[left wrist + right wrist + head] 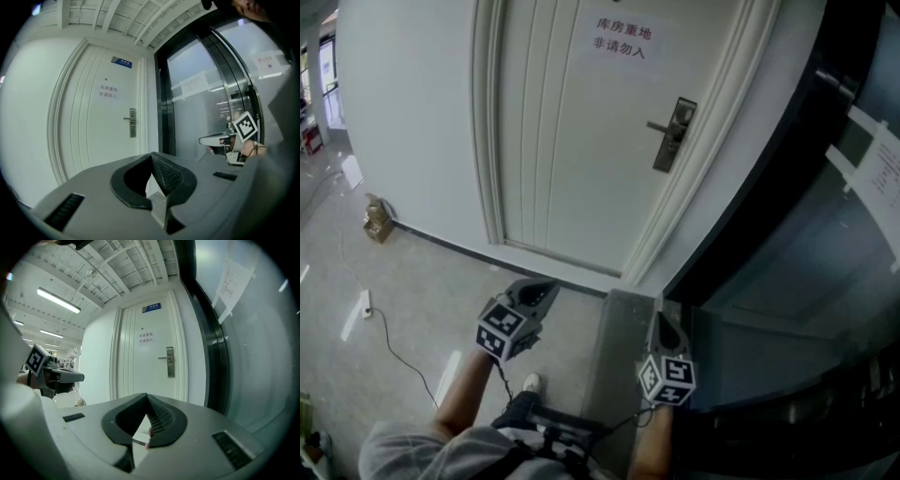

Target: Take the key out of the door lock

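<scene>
White wall (403, 112); grey floor (441, 281); dark-framed glass partition (806, 244); ceiling strip lights (58, 300).

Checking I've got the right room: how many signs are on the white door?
2: a paper notice on the upper half, and a blue plate above it, near the top of the door.

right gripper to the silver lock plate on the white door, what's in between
Nothing: in the right gripper view only open air separates the shut right gripper from the silver lock plate on the white door.
</scene>
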